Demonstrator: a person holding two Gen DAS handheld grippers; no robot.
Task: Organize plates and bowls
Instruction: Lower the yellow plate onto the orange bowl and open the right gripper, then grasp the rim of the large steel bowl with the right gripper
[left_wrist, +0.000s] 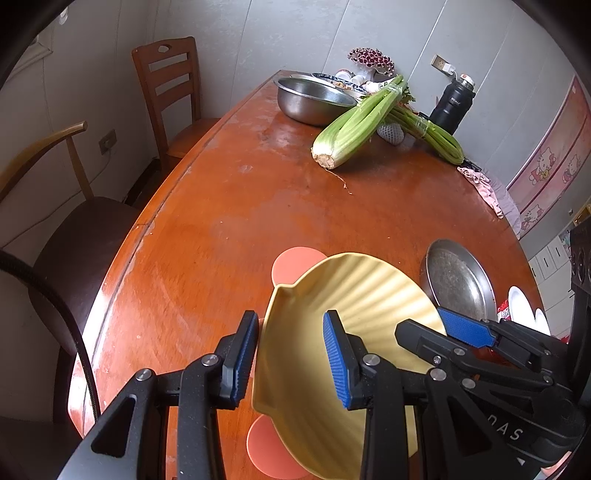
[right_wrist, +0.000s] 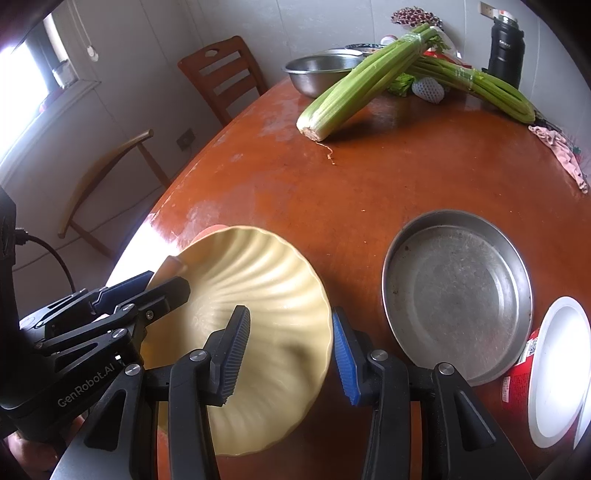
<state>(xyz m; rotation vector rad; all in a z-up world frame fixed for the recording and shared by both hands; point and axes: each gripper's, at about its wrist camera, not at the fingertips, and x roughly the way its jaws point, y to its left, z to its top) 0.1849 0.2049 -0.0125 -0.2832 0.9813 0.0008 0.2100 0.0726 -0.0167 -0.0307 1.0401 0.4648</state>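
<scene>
Yellow, ribbed and shell-shaped, the dish (left_wrist: 354, 306) sits tilted between the two tongs, raised over an orange mat (left_wrist: 295, 260) on the brown table (left_wrist: 221, 206). The left tongs (left_wrist: 291, 360) straddle its near-left rim: one blue pad lies outside the rim, the other inside the bowl of the dish. A clear gap shows at the outer pad, so they appear part-open and not pinching. The right tongs (right_wrist: 291, 356) straddle the opposite rim in the same way, one pad inside and one just outside, also with space showing. Whether either pair bears the dish's weight cannot be told; the raised tilt suggests at least one contact.

Orientation of the dish: the small hinge-like tab of the shell points toward the left tongs, and the fan of ribs spreads away toward the right tongs. Its long axis therefore runs roughly from one pair of tongs to the other, with the hollow facing up and toward both cameras.

To the right of the right tongs, just beside the dish, lies a shallow steel pan (right_wrist: 458, 295); beyond it a white plate (right_wrist: 557, 369). The right tongs are nearer the pan, so a transfer that way would probably be led by that side. Well ahead of both lie celery (right_wrist: 354, 88) and a steel bowl (right_wrist: 317, 72).
</scene>
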